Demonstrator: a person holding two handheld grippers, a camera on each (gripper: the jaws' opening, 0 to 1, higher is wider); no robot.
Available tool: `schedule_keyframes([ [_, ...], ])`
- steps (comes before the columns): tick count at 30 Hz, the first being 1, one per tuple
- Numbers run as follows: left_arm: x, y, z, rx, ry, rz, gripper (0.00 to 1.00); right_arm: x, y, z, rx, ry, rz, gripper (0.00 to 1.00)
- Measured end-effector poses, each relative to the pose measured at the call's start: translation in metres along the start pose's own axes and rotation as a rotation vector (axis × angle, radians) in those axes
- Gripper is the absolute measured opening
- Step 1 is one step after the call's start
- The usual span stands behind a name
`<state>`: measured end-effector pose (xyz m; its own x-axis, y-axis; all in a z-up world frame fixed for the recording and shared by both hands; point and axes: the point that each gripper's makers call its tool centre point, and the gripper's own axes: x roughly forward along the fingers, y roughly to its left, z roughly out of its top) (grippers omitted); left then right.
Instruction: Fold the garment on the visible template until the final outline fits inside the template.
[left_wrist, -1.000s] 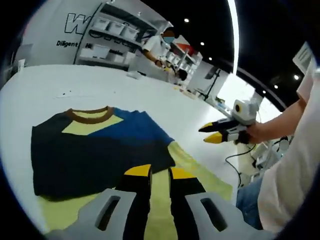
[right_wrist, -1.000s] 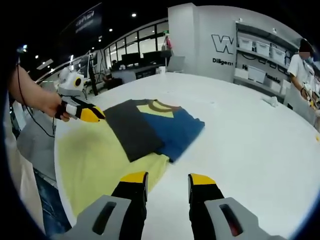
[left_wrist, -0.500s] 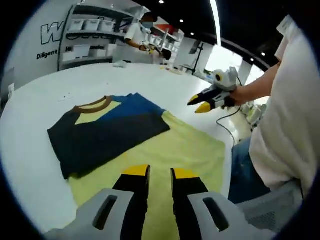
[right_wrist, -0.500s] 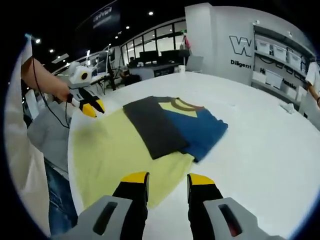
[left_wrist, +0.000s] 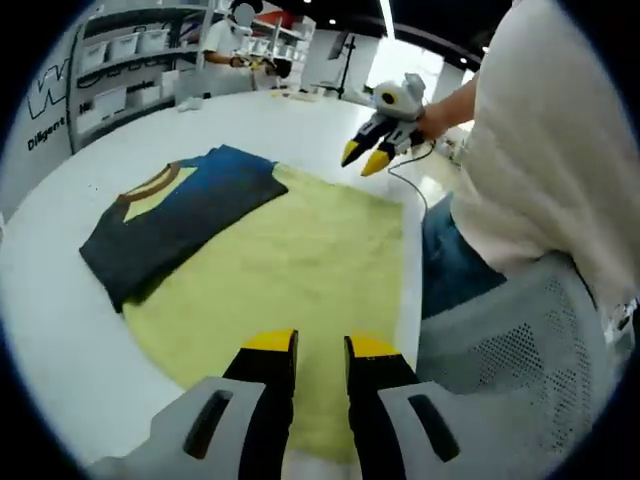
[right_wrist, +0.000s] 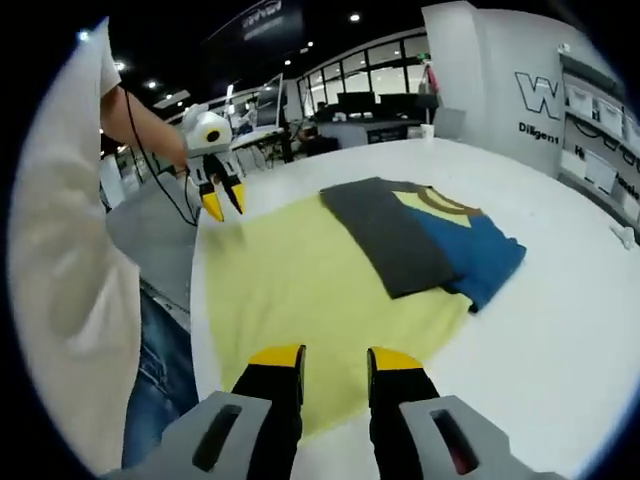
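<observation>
One folded garment, dark grey and blue with a brown collar, lies on one yellow template spread over the white table. In the left gripper view the left gripper hovers with fingers narrowly parted and empty; the garment sits ahead and left of them. The right gripper likewise holds nothing, fingers slightly apart, the garment ahead to their right. A seated person's sleeve is beside the table.

Garment: soft matt cloth, navy, blue and yellow panels, brown ribbed collar. Template: flat pale-yellow sheet, matt. Bench: smooth white, faint sheen. Left gripper and right gripper: grey plastic bodies, glossy yellow-tipped black jaws.
</observation>
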<state>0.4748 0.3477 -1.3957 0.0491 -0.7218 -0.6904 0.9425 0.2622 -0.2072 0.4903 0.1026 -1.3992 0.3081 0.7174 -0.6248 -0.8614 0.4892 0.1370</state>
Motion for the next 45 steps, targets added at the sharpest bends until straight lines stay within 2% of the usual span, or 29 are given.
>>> schedule_keyframes([
  [3,-0.004,-0.009,-0.017,0.035,0.055,-0.023,0.17,0.000,0.014,-0.009,-0.028,0.027,0.044,0.18],
  [6,-0.006,-0.013,-0.027,0.046,0.077,-0.036,0.17,-0.001,0.029,-0.017,-0.051,0.052,0.093,0.18],
  [9,-0.009,-0.017,-0.043,0.093,0.138,-0.052,0.17,-0.001,0.040,-0.026,-0.089,0.085,0.128,0.18],
  [13,-0.009,-0.021,-0.055,0.122,0.168,-0.056,0.18,-0.002,0.052,-0.037,-0.126,0.119,0.158,0.17],
  [21,-0.010,-0.019,-0.065,0.153,0.203,-0.055,0.21,-0.007,0.062,-0.053,-0.174,0.171,0.185,0.18],
  [32,-0.008,-0.015,-0.080,0.182,0.254,-0.039,0.17,-0.010,0.063,-0.072,-0.225,0.229,0.181,0.16],
  [34,-0.007,-0.014,-0.079,0.178,0.247,-0.034,0.15,-0.010,0.063,-0.076,-0.236,0.240,0.175,0.16],
  [45,-0.007,-0.007,-0.078,0.172,0.242,-0.009,0.03,-0.010,0.054,-0.071,-0.283,0.226,0.136,0.01],
])
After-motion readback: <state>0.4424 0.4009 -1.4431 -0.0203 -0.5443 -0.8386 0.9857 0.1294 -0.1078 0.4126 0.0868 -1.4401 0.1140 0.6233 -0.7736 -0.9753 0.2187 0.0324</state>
